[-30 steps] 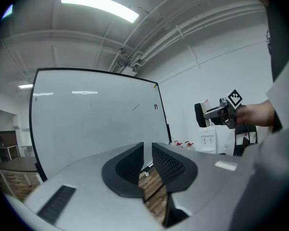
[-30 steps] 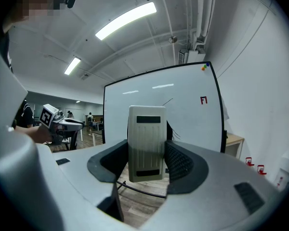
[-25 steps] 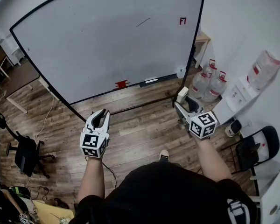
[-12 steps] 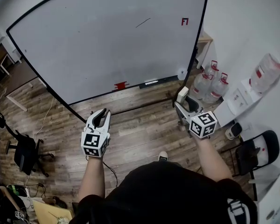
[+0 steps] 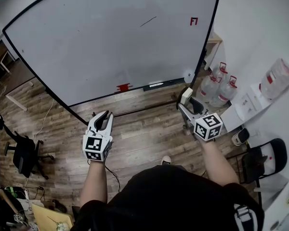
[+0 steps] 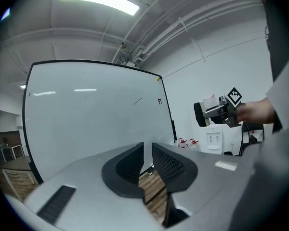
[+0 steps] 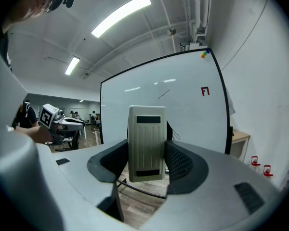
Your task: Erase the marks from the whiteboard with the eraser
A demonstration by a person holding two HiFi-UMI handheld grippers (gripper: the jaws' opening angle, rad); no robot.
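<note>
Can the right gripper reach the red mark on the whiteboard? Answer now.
Likely yes, after a step forward: the right gripper, shut on the eraser, faces the red mark with only floor between.

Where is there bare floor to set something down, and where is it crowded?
Bare wood floor lies between the left gripper and the right gripper, which holds the eraser, up to the whiteboard. Crowded: water bottles and a dispenser at the right, an office chair at the left.

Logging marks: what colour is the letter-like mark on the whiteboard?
The mark is red; best in right gripper view.
</note>
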